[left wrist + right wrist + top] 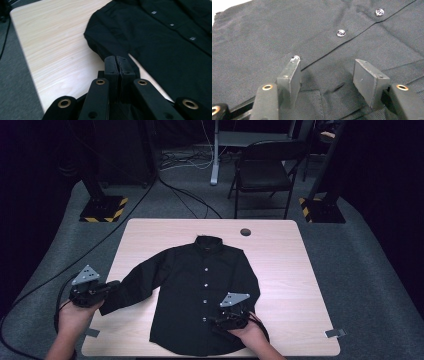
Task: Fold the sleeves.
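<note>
Shirt (pixel 200 290) lies flat, buttoned, table (pixel 285 270) centre. Your left gripper (pixel 114 286), jaws clamped on sleeve cuff (pixel 133 66) at 9 o'clock. Right gripper (pixel 325 75), jaws parted, pins placket at 5 o'clock. Step: sleeve fold. Next: carry cuff toward 3 o'clock, across chest.

High view looks down – both gripper views sit close over shirt (pixel 200 290)

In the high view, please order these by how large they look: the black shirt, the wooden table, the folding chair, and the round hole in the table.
1. wooden table
2. black shirt
3. folding chair, though it stands farther from the camera, so its real size is unsure
4. round hole
</note>
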Available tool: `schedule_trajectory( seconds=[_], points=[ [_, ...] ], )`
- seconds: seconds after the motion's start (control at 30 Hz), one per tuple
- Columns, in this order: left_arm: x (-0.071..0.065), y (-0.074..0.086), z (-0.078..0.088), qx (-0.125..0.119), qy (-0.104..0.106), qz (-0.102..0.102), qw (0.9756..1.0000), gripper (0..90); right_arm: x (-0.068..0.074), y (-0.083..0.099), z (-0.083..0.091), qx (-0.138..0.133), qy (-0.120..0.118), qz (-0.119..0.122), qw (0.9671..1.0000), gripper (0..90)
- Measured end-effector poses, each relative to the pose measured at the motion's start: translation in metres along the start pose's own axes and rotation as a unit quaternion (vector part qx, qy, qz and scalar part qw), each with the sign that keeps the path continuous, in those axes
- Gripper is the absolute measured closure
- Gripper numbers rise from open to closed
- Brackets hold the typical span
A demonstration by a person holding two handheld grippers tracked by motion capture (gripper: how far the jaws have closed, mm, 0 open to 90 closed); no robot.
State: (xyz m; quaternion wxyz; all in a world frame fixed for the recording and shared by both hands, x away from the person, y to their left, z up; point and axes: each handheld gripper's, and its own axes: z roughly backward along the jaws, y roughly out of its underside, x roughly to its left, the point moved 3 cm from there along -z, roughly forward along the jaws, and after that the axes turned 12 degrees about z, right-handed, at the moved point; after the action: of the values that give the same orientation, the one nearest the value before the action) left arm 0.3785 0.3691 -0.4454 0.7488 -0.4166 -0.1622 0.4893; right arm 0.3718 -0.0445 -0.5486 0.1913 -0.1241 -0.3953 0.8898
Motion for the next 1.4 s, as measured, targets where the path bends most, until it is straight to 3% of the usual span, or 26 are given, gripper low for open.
schedule_trajectory(
  seconds=[0.23,0.83,1.4],
  points=[
    [-0.019,-0.004,-0.004,-0.004,0.027,-0.018,0.9995,86.9,0.000,0.000,0.000,0.000,0.000,0.000,1.0000,38.8],
    [-0.057,0.002,-0.031,0.028,0.075,-0.056,0.9952,87.0,0.000,0.000,0.000,0.000,0.000,0.000,1.0000,38.8],
    [-0.080,0.004,-0.052,0.046,0.107,-0.071,0.9906,86.9,0.000,0.000,0.000,0.000,0.000,0.000,1.0000,38.9]
  ],
)
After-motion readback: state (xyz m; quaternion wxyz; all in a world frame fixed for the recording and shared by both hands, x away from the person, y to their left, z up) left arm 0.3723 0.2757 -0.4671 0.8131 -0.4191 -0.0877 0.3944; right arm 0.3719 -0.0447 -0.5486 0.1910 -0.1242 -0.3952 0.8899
